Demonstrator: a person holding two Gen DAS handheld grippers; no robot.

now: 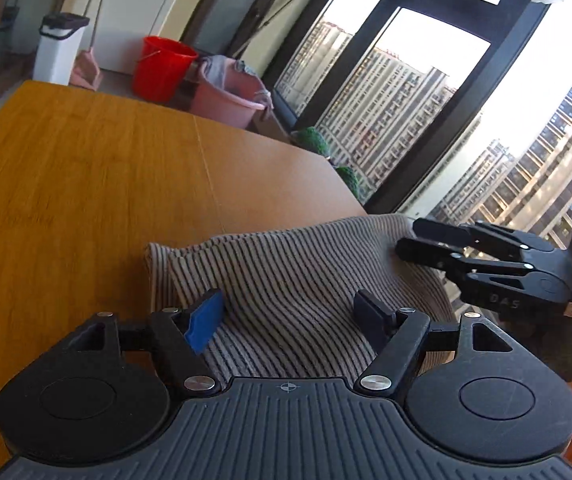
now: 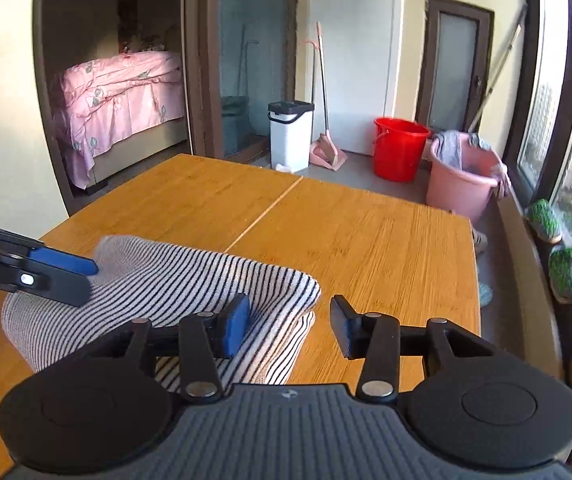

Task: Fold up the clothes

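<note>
The left gripper (image 1: 288, 310) has its jaws spread wide above the striped garment (image 1: 294, 276), gripping nothing. The right gripper (image 2: 290, 326) is also wide open, one finger over the garment's edge, the other over bare tabletop (image 2: 366, 236). The folded garment lies at the tabletop's near edge, between both grippers.

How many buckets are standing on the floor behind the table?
2. The red bucket stands by the far wall; the pink bucket, with cloth draped over its rim, is right beside it, nearer the window. Others may be hidden.
</note>
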